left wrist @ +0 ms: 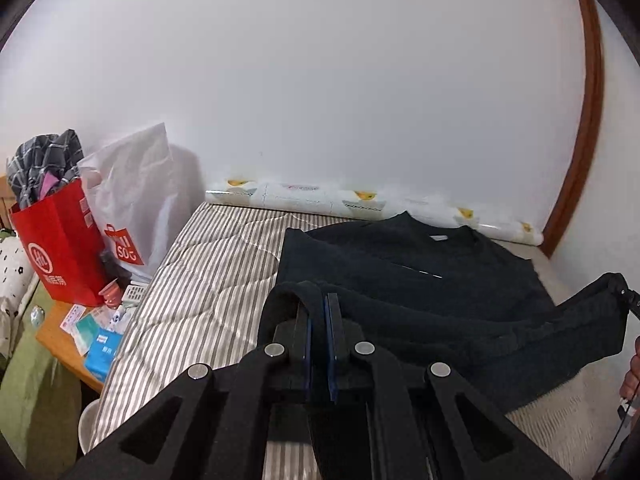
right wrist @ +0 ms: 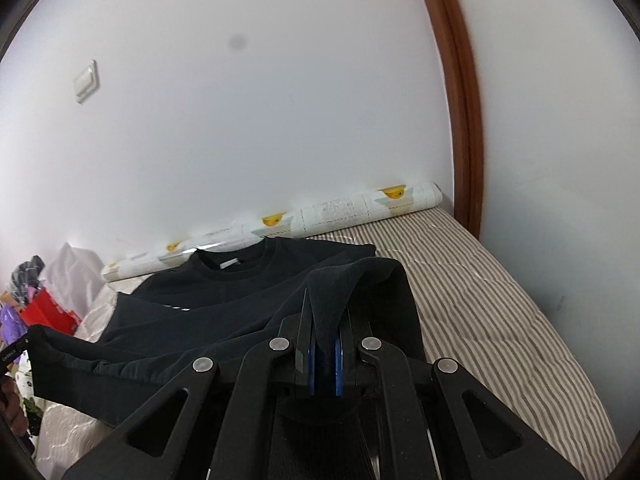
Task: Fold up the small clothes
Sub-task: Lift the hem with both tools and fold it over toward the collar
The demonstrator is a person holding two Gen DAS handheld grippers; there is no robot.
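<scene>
A brown-and-white striped quilted bed [right wrist: 480, 292] against a white wall carries the black long-sleeved sweatshirt [left wrist: 420, 264], collar far. The left claw [left wrist: 320, 312] and right claw [right wrist: 326, 320] each clench a near hem corner; carry both evenly toward the collar, hem taut.

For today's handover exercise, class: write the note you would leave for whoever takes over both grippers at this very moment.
Left gripper: shut on the hem of the black sweatshirt, left corner.
Right gripper: shut on the hem's other corner, ribbed cloth pinched between its fingers.
The sweatshirt lies on the striped mattress, collar toward the wall, hem lifted off the bed.
Done: both hem corners gripped and raised.
Left: probably carry the hem toward the collar, lay it flat, then finish the folds.
</scene>
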